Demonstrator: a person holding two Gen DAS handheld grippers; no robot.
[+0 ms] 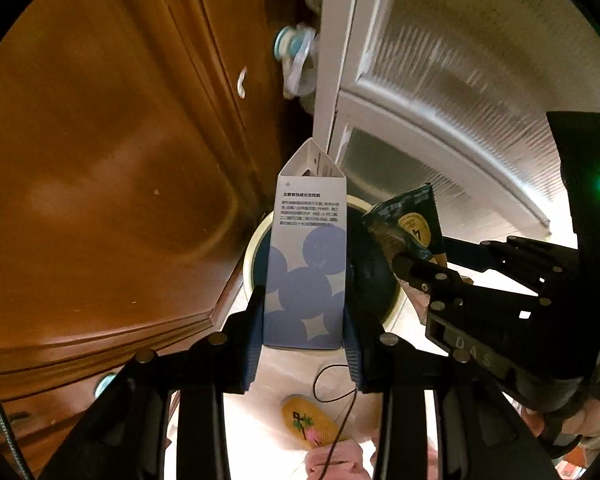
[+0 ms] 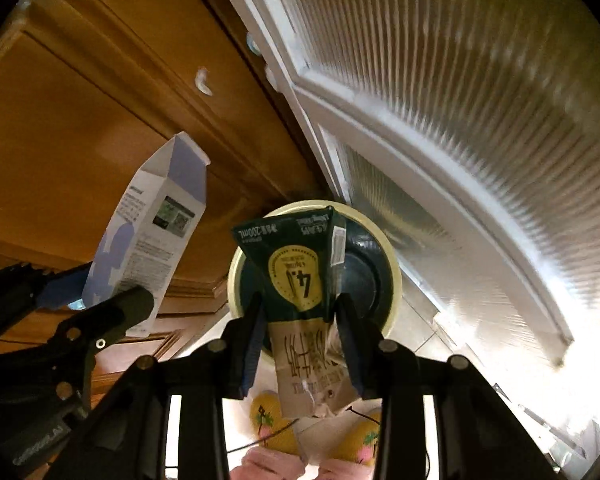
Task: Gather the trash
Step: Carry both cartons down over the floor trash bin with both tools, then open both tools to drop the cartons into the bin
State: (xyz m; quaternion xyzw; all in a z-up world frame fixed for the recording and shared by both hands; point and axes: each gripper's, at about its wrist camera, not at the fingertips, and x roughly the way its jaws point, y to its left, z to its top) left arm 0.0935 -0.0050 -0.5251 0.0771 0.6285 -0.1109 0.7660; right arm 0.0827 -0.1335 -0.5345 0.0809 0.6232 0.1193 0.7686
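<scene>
Warm dim light, floor glare, motion blur, fisheye-bent edges.

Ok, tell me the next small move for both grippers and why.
Probably lower a little more, then open. The left gripper clamps the blue-and-white box and the right gripper clamps the green milk carton, both hanging above the round bin, not yet inside its rim.

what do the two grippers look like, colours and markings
Both are black linkage frames with silver round rivets and ribbed blue pads on the jaws. The right gripper carries raised lettering and a green light behind it; a thin dark cord hangs under the left gripper.
</scene>
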